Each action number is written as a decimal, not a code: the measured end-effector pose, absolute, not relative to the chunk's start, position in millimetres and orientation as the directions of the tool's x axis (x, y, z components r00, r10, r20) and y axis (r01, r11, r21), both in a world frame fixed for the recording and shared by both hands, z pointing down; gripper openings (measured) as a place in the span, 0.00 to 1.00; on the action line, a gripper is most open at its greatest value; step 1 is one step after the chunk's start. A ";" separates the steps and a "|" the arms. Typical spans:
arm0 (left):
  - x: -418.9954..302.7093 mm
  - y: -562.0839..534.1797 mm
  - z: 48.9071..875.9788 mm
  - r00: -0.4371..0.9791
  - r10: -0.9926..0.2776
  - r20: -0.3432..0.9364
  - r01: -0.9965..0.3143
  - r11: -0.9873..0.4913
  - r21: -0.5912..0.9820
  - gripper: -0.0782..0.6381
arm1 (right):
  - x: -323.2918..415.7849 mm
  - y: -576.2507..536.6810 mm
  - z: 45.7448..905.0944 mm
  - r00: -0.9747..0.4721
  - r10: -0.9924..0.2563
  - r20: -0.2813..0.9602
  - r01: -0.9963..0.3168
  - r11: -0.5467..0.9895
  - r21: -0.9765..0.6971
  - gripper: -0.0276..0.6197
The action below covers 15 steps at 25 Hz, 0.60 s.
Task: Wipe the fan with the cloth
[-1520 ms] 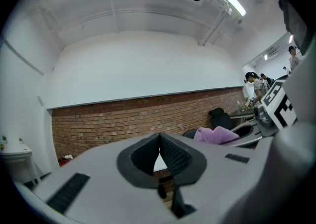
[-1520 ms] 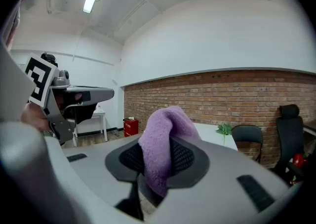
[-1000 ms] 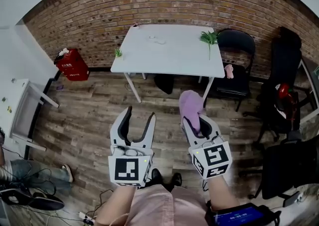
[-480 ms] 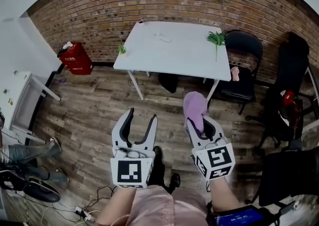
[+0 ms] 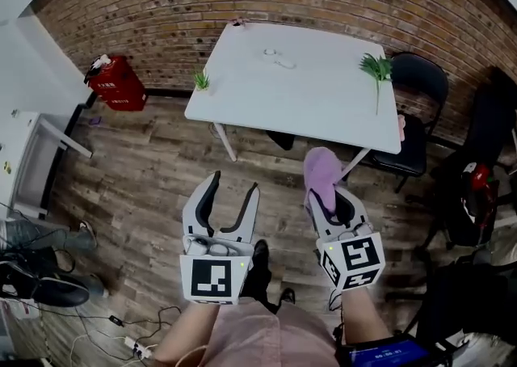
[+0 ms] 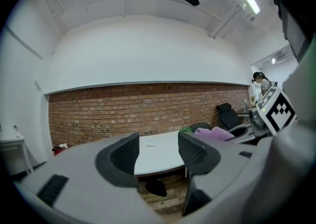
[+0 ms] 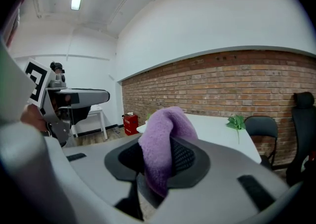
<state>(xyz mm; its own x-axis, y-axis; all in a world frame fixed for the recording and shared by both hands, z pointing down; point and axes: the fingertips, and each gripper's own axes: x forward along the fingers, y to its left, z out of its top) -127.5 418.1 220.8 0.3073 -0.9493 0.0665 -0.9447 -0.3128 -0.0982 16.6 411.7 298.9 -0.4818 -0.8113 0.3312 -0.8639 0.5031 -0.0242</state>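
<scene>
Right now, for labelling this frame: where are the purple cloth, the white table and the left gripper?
purple cloth [image 5: 321,170], head view, on its bunched upper end.
white table [image 5: 315,92], head view, on the bare middle of its top.
left gripper [image 5: 233,180], head view, midway between its open fingertips.

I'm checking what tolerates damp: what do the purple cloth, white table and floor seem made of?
Purple cloth: fuzzy matte pile that folds limply, probably microfibre or terry.
White table: smooth, even white top, perhaps laminate or painted board.
Floor: grey-brown planks with grain and seams, wood or wood-look laminate.
</scene>
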 end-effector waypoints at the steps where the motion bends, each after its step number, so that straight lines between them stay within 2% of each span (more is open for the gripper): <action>1: -133.3 404.2 221.3 0.311 -0.948 0.066 -0.943 -0.317 -0.099 0.46 | 11.4 398.1 299.1 -0.478 -0.814 0.332 -0.867 0.499 -0.025 0.21; 15: -174.2 284.8 203.9 0.377 -0.926 0.023 -0.921 -0.378 -0.096 0.46 | -28.4 282.8 270.4 -0.417 -0.863 0.286 -0.899 0.437 0.008 0.21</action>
